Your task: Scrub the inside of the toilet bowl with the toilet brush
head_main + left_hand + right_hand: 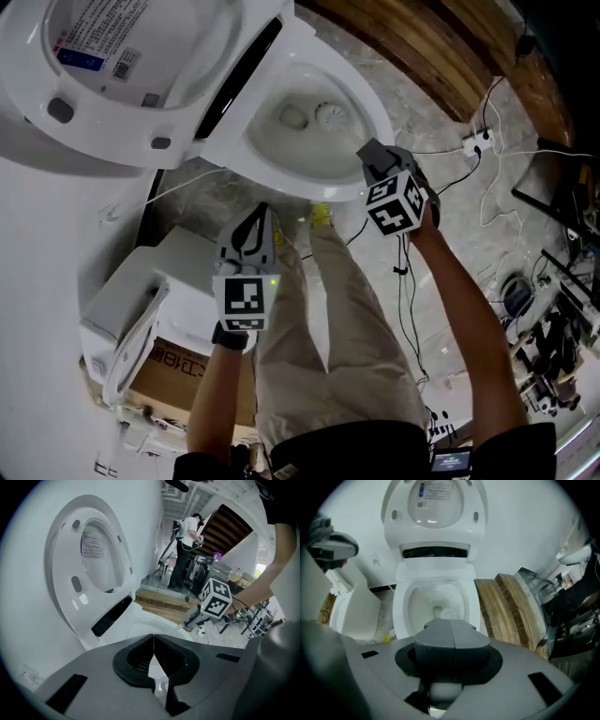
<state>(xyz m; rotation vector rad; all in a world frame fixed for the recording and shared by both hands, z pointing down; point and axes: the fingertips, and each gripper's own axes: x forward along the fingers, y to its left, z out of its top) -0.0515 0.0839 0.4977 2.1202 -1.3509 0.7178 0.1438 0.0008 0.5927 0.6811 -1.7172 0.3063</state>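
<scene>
The white toilet bowl (281, 155) stands open, its lid and seat (122, 56) tipped up. A round white brush head (330, 114) rests low inside the bowl beside the drain. My right gripper (367, 152) hovers over the bowl's near right rim, shut on the toilet brush. In the right gripper view the jaws (451, 623) are pressed together with a pale handle end (443, 691) under them and the brush head (450, 614) just beyond; the shaft is hidden. My left gripper (255, 214) hangs before the bowl's front, shut and empty (153, 637).
A second white toilet (141, 309) sits on a cardboard box (178, 366) at the lower left. Wooden planks (422, 47) lie right of the bowl. Cables and a power strip (478, 141) run over the floor at right. The person's legs (337, 328) stand in front.
</scene>
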